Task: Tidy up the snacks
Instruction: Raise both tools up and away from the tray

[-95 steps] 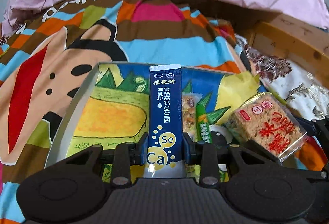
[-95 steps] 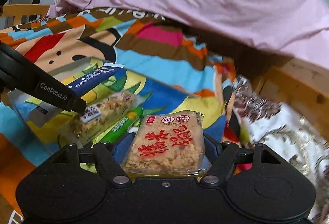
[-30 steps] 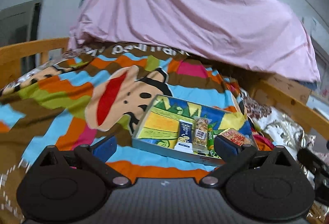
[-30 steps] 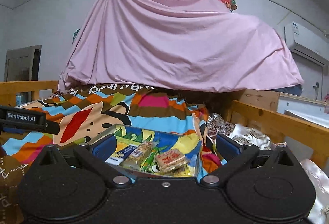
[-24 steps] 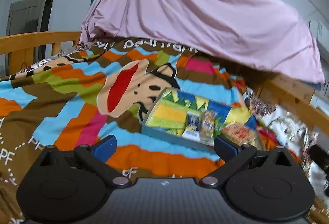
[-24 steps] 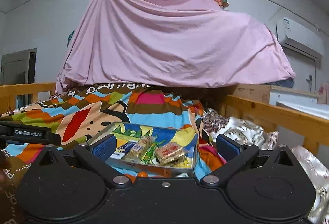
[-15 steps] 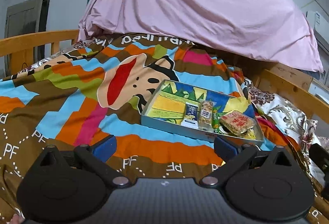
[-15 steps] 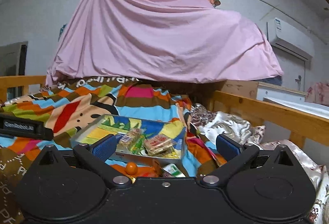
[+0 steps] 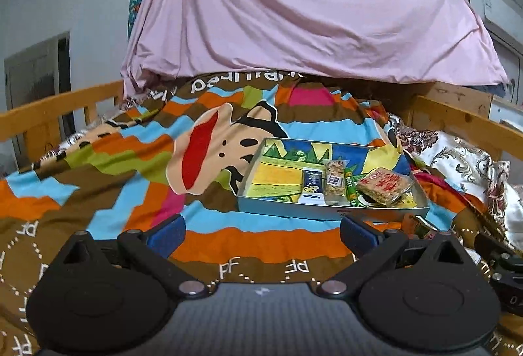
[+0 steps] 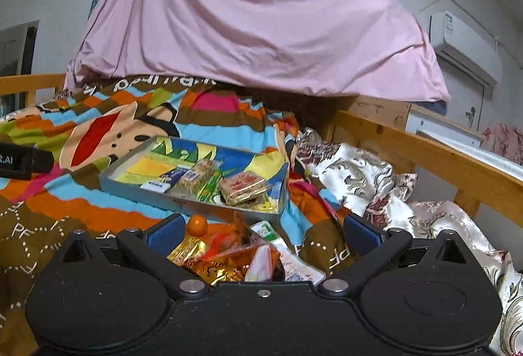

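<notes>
A shallow grey tray (image 9: 294,210) (image 10: 137,184) with a colourful painted bottom lies on the striped bedspread. In it, side by side, lie a dark blue sachet (image 9: 312,187) (image 10: 163,179), a clear-wrapped grain bar (image 9: 335,182) (image 10: 196,176), a green stick (image 9: 349,191) (image 10: 209,186) and a red-lettered rice cake pack (image 9: 384,186) (image 10: 243,187). My left gripper (image 9: 261,235) is open and empty, well short of the tray. My right gripper (image 10: 261,233) is open too, above a loose pile of snacks (image 10: 228,254) with a small orange (image 10: 197,224).
The cartoon bedspread (image 9: 114,179) covers the bed. Wooden rails (image 10: 425,156) (image 9: 49,110) run along both sides. A pink sheet (image 9: 294,12) hangs over the far end. A floral white quilt (image 10: 366,179) is bunched on the right. The other gripper's body (image 10: 23,160) shows at the left edge.
Both grippers let go of the blue sachet and the rice cake pack, which now lie in the tray, and drew back. The right view has dropped over the loose snack pile.
</notes>
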The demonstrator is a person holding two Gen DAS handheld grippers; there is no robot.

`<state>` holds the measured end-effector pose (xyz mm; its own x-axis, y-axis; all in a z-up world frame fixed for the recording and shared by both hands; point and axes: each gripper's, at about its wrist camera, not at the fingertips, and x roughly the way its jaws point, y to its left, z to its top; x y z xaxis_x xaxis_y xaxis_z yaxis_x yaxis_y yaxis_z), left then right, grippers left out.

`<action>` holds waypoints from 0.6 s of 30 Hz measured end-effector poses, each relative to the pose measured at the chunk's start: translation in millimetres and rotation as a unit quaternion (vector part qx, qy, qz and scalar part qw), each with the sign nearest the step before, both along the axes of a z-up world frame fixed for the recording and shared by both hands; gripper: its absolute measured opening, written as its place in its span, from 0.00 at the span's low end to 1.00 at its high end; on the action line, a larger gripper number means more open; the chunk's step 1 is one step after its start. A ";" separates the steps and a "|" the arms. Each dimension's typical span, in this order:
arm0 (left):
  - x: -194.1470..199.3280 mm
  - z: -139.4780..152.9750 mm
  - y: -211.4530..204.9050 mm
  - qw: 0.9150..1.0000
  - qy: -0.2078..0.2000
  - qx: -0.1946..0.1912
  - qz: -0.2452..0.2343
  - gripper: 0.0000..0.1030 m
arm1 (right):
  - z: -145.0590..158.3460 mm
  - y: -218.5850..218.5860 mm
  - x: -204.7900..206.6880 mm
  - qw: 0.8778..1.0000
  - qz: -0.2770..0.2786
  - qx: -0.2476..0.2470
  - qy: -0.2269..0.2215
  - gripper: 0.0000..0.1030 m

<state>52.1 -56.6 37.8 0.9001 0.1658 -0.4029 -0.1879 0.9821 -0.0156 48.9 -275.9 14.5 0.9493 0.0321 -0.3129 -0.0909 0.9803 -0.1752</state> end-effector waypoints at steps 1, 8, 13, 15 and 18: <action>-1.1 0.7 -0.2 1.000 -0.001 0.002 -0.001 1.00 | -0.2 0.0 0.4 1.000 0.000 0.000 0.002 0.99; -3.6 1.5 -1.3 1.000 0.014 0.001 -0.001 1.00 | -0.2 -7.8 4.0 1.000 -0.010 0.012 0.018 0.99; -6.5 1.3 -5.5 1.000 0.024 0.007 0.002 1.00 | 1.2 -17.5 6.9 0.998 -0.024 0.036 0.036 0.99; -6.7 1.5 -8.4 1.000 0.029 0.010 0.003 1.00 | 1.6 -21.0 8.3 0.998 -0.027 0.044 0.044 0.99; -5.9 1.2 -12.6 0.999 0.037 0.014 0.005 1.00 | 0.0 -25.1 11.4 0.997 -0.029 0.051 0.060 0.99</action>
